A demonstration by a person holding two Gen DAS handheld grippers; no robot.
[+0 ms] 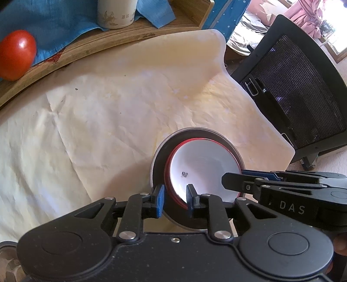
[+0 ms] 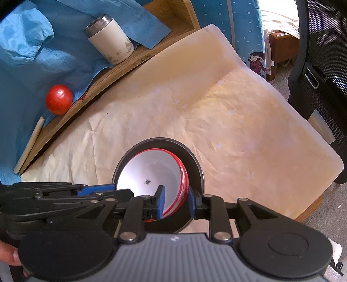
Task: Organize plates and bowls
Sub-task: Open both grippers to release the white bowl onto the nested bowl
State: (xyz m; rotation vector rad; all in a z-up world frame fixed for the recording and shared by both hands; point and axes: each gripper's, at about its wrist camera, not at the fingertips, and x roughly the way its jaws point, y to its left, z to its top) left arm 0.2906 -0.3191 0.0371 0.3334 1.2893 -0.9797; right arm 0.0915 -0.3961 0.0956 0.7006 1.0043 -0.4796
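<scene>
A white bowl with a red rim (image 1: pixel 201 169) (image 2: pixel 151 173) sits tilted inside a dark grey plate (image 1: pixel 160 156) (image 2: pixel 193 160) on the cream cloth. My left gripper (image 1: pixel 174 200) has its jaws around the bowl's left rim, one pad inside and one outside. My right gripper (image 2: pixel 176 201) straddles the bowl's right rim the same way. Each gripper shows in the other's view, the right gripper (image 1: pixel 229 179) on the right and the left gripper (image 2: pixel 112 189) on the left. The pads press the red rim on both sides.
A wooden tray (image 1: pixel 71 52) at the back holds a red tomato (image 1: pixel 16 54) (image 2: pixel 59 102), a white canister (image 1: pixel 116 13) (image 2: pixel 110 41) and blue cloth (image 2: pixel 32 54). A black mesh chair (image 1: pixel 297 95) stands beyond the table's right edge.
</scene>
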